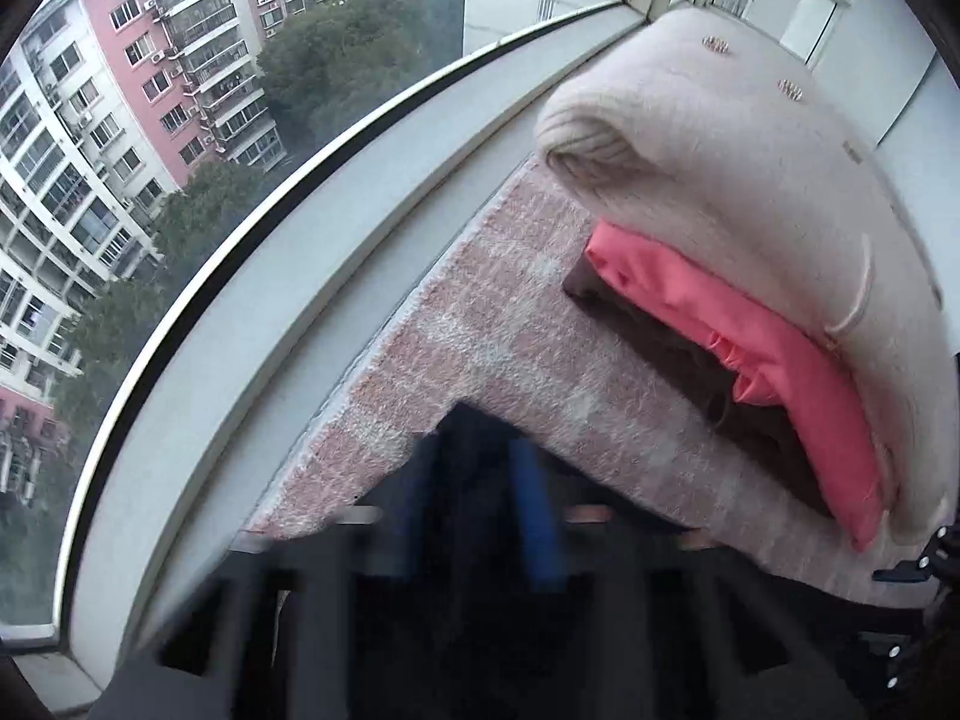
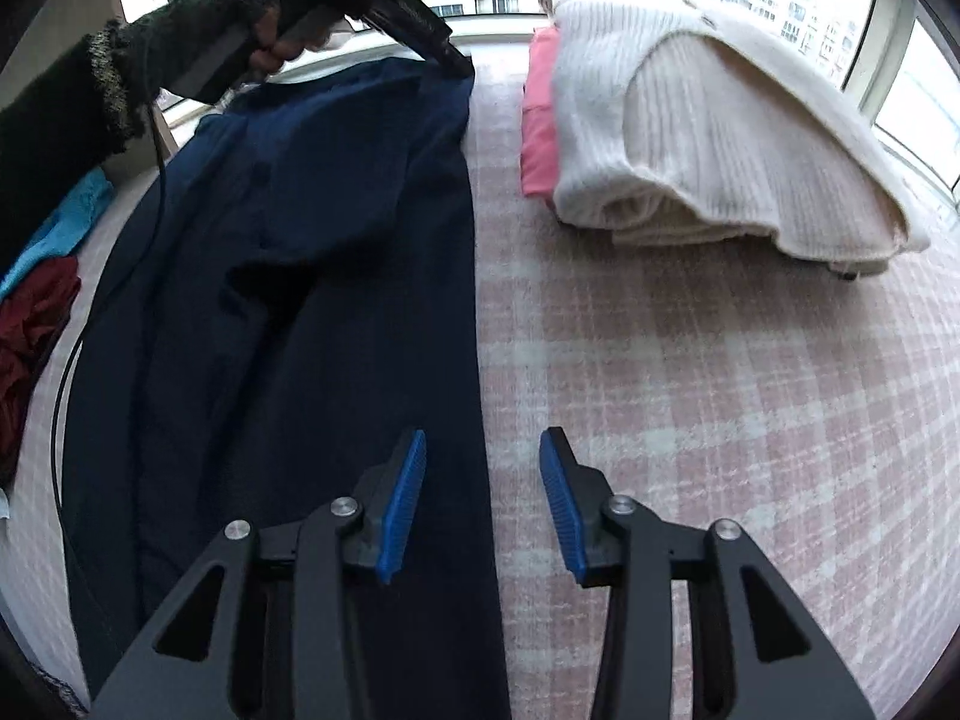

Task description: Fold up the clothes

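Note:
A navy garment (image 2: 288, 312) with buttons lies lengthwise on the pink checked blanket (image 2: 720, 396). My right gripper (image 2: 483, 456) is open, hovering over the garment's near right edge, empty. My left gripper (image 2: 459, 63), held by a gloved hand, sits at the garment's far right corner; in the left wrist view its blue pads (image 1: 534, 516) are blurred, close together with dark cloth (image 1: 474, 438) between them. A folded stack stands at the far right: cream knit sweater (image 2: 708, 138) on a pink garment (image 2: 537, 120), with a dark brown one (image 1: 672, 348) under them in the left wrist view.
A red garment (image 2: 30, 336) and a light blue one (image 2: 60, 222) lie at the left edge. A window sill (image 1: 300, 276) and curved window border the blanket's far side. A black cable (image 2: 78, 360) hangs over the navy garment.

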Available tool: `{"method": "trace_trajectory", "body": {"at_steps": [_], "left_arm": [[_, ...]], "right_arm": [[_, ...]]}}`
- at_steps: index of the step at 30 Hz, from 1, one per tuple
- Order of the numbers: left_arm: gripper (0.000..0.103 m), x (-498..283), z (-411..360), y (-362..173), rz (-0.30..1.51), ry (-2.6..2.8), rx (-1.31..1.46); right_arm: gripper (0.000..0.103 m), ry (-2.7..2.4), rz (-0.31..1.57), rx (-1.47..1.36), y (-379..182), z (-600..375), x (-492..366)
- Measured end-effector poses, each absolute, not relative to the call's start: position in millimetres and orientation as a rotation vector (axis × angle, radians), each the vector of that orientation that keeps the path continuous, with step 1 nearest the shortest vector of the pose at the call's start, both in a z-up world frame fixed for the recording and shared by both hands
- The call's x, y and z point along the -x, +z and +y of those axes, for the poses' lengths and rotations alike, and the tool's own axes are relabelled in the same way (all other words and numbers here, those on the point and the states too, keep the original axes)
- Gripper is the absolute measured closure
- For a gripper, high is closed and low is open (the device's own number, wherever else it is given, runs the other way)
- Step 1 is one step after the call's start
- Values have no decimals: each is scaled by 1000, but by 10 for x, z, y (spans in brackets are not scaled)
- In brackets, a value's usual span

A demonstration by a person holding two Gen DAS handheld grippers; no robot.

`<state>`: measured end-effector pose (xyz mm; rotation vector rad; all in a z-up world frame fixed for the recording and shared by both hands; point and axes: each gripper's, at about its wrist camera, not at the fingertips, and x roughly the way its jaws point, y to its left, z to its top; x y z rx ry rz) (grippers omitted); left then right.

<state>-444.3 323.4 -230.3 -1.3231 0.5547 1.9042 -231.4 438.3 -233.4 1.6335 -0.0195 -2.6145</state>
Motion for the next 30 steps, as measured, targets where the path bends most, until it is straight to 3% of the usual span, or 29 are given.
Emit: {"method": "trace_trajectory", "body": {"at_steps": [2, 4, 8, 10, 14, 17, 19, 21, 24, 30], "left_arm": [[96, 4403, 3212, -2253, 542, 1933, 1295], [98, 4391, 3151, -2191, 494, 1964, 1270], [96, 4422, 3139, -2158, 456, 2004, 1250], [81, 4304, 3174, -2250, 548, 2005, 1279], [74, 4193, 3004, -1888, 488, 2067, 1265], [73, 3883, 2773, -1486, 553, 2146, 1184], [73, 3999, 2550, -1205, 508, 2165, 1143], [71, 3610, 2258, -888, 455, 2162, 1101], [58, 2916, 1656, -585, 402, 2173, 1053], [58, 1670, 473, -225, 255, 2274, 1112]], "right_arm": [[101, -2601, -20, -1624, -2333, 4376, 2291], [101, -2606, -22, -1623, -2346, 4394, 2280], [101, -2617, -1, -1626, -2355, 4397, 2263], [101, -2615, -7, -1636, -2303, 4401, 2255], [99, -2631, -188, -1597, -2059, 4579, 2116], [82, -2651, -358, -1509, -1757, 4858, 1753], [78, -2647, -324, -1526, -1701, 4920, 1457], [78, -2624, -278, -1563, -1696, 4944, 1159], [78, -2543, -272, -1606, -1775, 4930, 713], [78, -2378, -214, -1509, -1963, 4495, 207]]}}
